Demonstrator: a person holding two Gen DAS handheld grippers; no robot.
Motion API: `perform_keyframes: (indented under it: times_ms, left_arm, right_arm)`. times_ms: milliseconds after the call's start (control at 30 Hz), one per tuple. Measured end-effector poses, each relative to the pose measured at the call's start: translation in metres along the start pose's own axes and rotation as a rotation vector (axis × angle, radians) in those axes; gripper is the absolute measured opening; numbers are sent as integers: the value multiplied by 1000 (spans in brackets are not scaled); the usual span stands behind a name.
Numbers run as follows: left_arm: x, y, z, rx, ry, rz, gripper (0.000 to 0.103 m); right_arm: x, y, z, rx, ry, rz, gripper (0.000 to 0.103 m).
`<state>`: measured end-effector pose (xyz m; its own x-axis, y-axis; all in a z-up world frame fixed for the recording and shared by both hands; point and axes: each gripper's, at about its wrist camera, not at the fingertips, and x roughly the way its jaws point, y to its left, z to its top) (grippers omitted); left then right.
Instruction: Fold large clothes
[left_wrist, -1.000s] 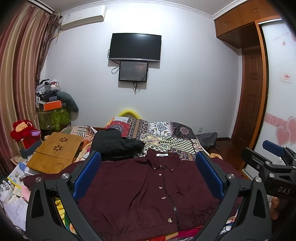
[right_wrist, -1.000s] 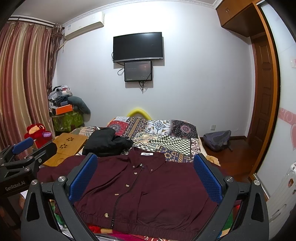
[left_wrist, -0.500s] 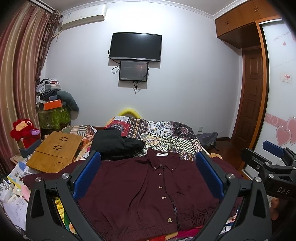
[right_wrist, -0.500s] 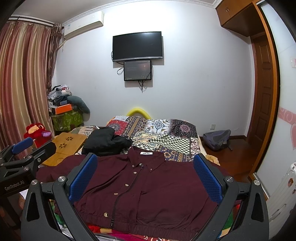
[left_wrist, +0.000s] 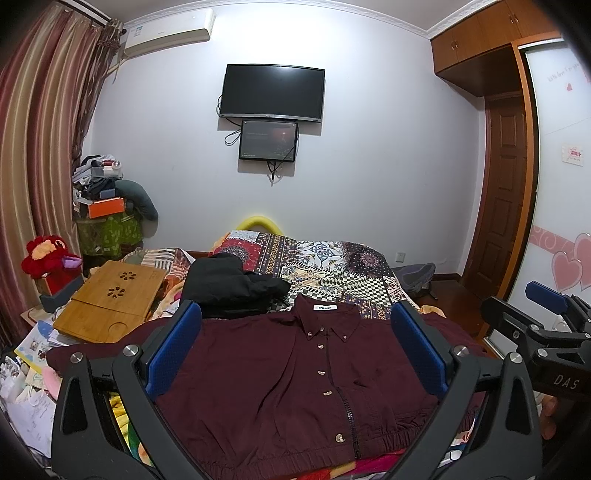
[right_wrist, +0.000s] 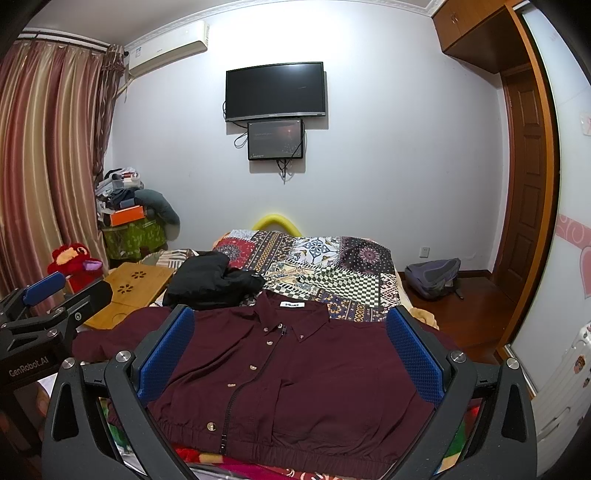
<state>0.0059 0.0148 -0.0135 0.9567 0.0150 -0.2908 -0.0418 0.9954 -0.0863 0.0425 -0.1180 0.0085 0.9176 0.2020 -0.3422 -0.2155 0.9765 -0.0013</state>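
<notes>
A maroon jacket (left_wrist: 295, 376) is lying flat and face up across the near end of a bed (left_wrist: 332, 266), its collar pointing away toward the television (left_wrist: 272, 92) on the far wall and its elastic hem running side to side nearest the two grippers. The left gripper (left_wrist: 295, 347) is hovering above the hem with its jaws spread wide and nothing between them, looking along the line of buttons toward the collar. The right gripper (right_wrist: 291, 347) is standing just as wide and just as empty, and from its view the zip is slanting off to the left of the collar, placing this gripper nearer the sleeve that is trailing off the bed on the door side. The other sleeve is stretching out toward a wooden lap desk (left_wrist: 110, 299), closer to the left gripper. A black garment (left_wrist: 229, 288) is heaped just beyond the collar. Judging from this layout, each gripper is sitting on its own side of the jacket, so the fold probably begins with the sleeves, taken one per gripper.
</notes>
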Motion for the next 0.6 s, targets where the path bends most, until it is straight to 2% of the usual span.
perform_keyframes:
  times_ms: [600]
  left_arm:
    - [3,-1,1,-4,6,13,103]
  right_arm:
    - [8,-2,-2,-4,15,-2,103]
